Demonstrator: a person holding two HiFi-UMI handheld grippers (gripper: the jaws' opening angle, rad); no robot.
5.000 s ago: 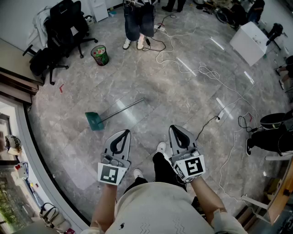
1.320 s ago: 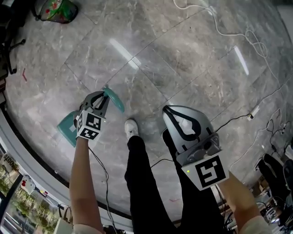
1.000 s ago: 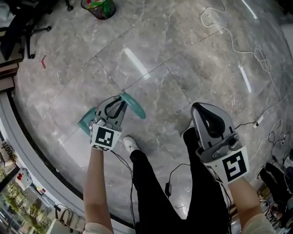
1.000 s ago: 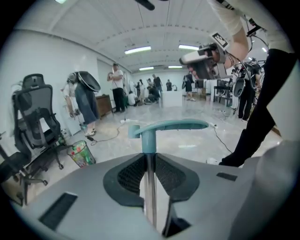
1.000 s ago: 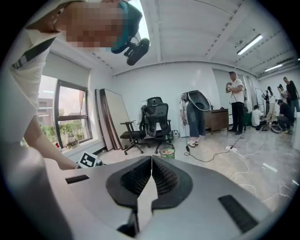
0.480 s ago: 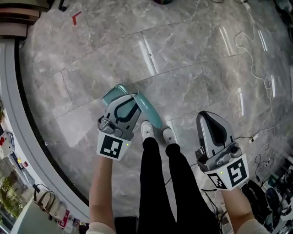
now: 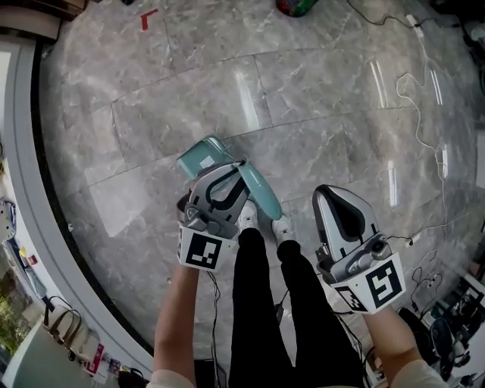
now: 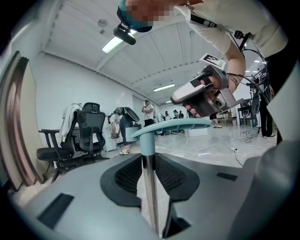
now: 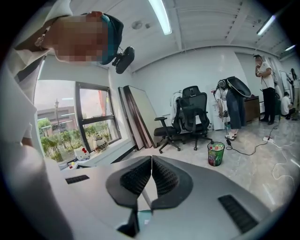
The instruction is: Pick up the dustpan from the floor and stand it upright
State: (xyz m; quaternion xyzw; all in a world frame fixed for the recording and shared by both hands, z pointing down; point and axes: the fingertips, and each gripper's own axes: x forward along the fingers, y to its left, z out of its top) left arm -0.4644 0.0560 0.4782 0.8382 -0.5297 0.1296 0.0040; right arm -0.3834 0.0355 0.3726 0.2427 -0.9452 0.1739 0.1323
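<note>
The teal dustpan (image 7: 200,156) rests with its pan on the floor, its metal pole rising steeply toward me. My left gripper (image 7: 236,166) is shut on the pole (image 8: 149,187) just below the teal handle grip (image 7: 261,194). In the left gripper view the grip (image 8: 171,125) sticks out above the jaws, which clamp the pole from both sides. My right gripper (image 7: 330,191) hovers to the right of my legs, shut with nothing in it. Its pads meet in the right gripper view (image 9: 151,157). The right gripper (image 8: 202,91) also shows in the left gripper view, apart from the dustpan.
My shoes (image 7: 282,225) stand beside the handle. A green waste bin (image 9: 216,153) (image 7: 297,6) and black office chairs (image 9: 194,112) stand farther off. White cables (image 7: 433,140) lie on the floor at right. A raised window ledge (image 7: 23,189) curves along the left. A person (image 9: 234,105) stands by the bin.
Five seconds ago the dustpan lay flat and both grippers were empty. Since then my left gripper has closed on the pole and raised it steeply. Over the last second both grippers drew toward my legs.
</note>
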